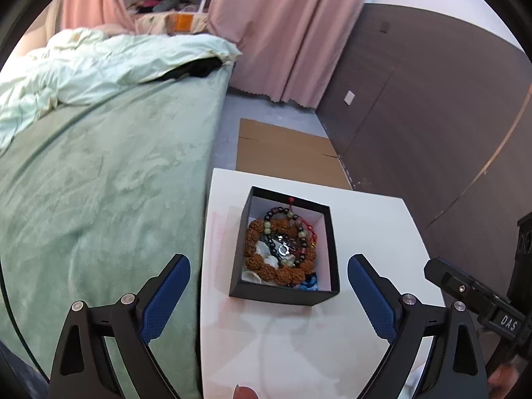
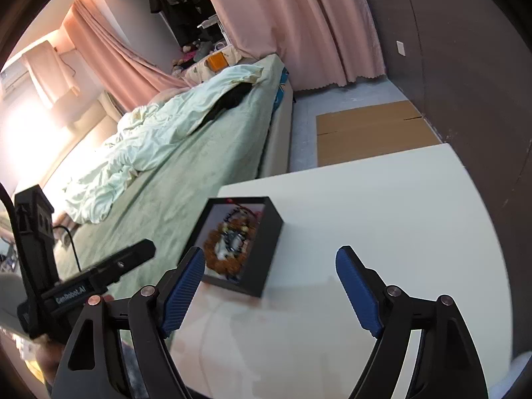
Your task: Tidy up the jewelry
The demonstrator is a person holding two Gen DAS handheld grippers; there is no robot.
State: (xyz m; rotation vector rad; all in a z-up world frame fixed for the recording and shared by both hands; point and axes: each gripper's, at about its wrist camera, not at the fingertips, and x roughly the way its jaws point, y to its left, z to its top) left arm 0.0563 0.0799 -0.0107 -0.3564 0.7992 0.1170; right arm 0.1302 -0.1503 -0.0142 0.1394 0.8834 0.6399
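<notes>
A black open box [image 1: 239,286] [image 2: 271,249] stands on the white table [image 1: 372,219] [image 2: 382,199] near its left edge. Inside lie a brown bead bracelet [image 1: 292,274] [image 2: 229,266], a strand of dark and pale beads [image 1: 282,214], a red cord and some white and blue pieces. My left gripper [image 1: 268,266] is open, its blue pads wide apart in front of the box, nothing between them. My right gripper [image 2: 270,259] is open too, just before the box's near right side, holding nothing. The right gripper's black body [image 1: 472,294] shows at the left view's right edge.
A bed with a green cover [image 1: 99,183] [image 2: 186,153] and a crumpled pale quilt [image 1: 83,66] runs along the table's left side. Flat cardboard [image 1: 286,153] [image 2: 372,129] lies on the floor beyond the table. Pink curtains [image 1: 292,33] and a dark wall [image 1: 432,99] stand behind. A fingertip [image 1: 244,392] shows at the bottom.
</notes>
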